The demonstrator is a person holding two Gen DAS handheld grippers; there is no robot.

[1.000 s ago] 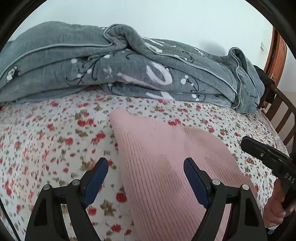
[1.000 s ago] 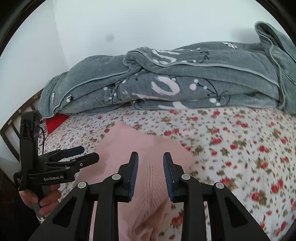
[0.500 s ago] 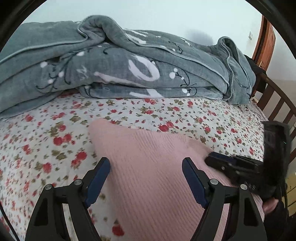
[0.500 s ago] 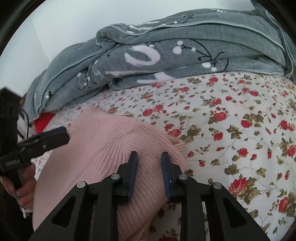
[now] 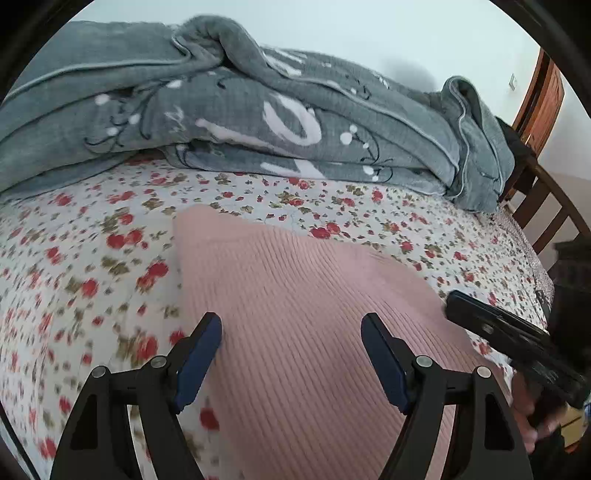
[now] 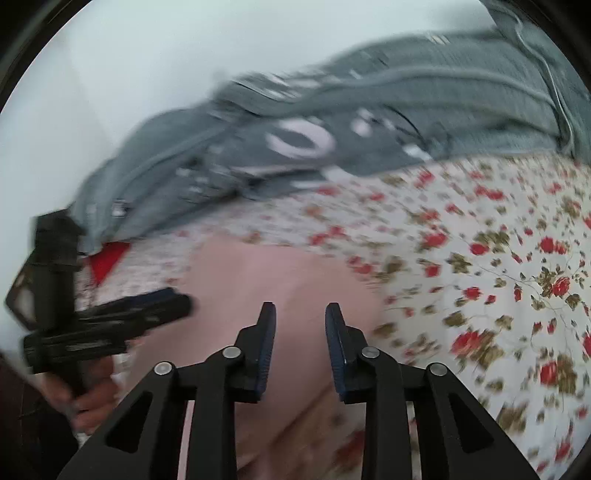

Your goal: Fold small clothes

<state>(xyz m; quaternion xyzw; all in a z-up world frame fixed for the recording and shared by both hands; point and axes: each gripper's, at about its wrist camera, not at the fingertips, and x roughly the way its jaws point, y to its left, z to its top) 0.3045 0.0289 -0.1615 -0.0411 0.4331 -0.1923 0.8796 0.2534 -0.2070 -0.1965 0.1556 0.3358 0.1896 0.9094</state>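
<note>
Both claws are hovering over a pink ribbed knit garment (image 5: 295, 317) that is lying flat on a floral bedsheet (image 5: 92, 266). Seen from its own camera, the left gripper (image 5: 291, 336) is standing wide open, its blue-padded fingers (image 5: 199, 354) spread over the pink knit with nothing between them. The right gripper (image 6: 300, 325) is standing part open, a clear gap showing between its blue pads (image 6: 266, 347), and it is gripping nothing; the pink garment (image 6: 280, 280) is lying beneath and beyond its tips, though blur makes it impossible to tell whether the tips are touching the cloth.

From the left camera, the right gripper (image 5: 458, 306) is appearing as a dark shape at the garment's right edge. From the right camera, the left gripper (image 6: 177, 302) is reaching in at the garment's left edge, with a hand (image 6: 88, 402) holding its handle.

Beyond the garment, a grey quilt (image 5: 240, 122) with white markings is lying bunched across the far side of the sheet, against a pale wall (image 5: 332, 33). To the garment's right, in the left camera, a brown wooden bed frame (image 5: 543, 206) is rising at the mattress edge. To the garment's left, in the right camera, a small red patch (image 6: 107, 258) is showing just under the quilt's end; what it is cannot be told. The right camera's picture is blurred throughout.
</note>
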